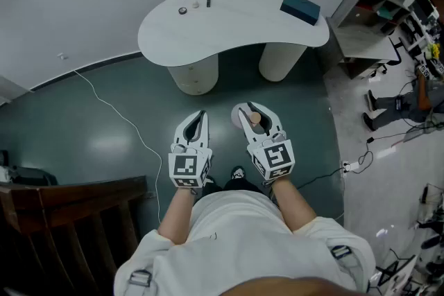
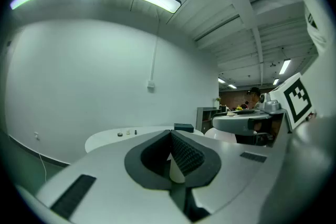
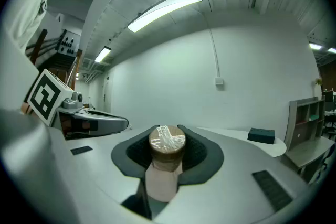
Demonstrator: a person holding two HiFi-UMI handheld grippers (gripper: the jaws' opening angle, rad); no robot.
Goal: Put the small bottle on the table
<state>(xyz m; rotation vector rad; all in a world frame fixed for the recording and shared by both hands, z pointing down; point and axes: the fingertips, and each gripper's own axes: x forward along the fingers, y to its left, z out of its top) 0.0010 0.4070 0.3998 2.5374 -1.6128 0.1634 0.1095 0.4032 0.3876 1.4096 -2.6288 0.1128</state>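
Observation:
My right gripper (image 1: pixel 255 118) is shut on a small pale bottle (image 3: pixel 167 157) with a brown cork-like top (image 1: pixel 255 118), held upright between the dark pads. The bottle's lower part is hidden by the jaws. My left gripper (image 1: pixel 195 127) hangs beside it, shut, with nothing between its fingers (image 2: pixel 185 153). Both are over the dark green floor, short of the white curved table (image 1: pixel 229 21), which stands ahead on two round legs. In the right gripper view the table (image 3: pixel 239 136) lies ahead to the right.
On the table lie three small items (image 1: pixel 195 6) at the far left and a dark teal box (image 1: pixel 300 7) at the right. A white cable (image 1: pixel 118 114) crosses the floor. Dark wooden furniture (image 1: pixel 69 208) is at lower left, a grey shelf unit (image 1: pixel 368 24) and a seated person (image 1: pixel 409 99) at right.

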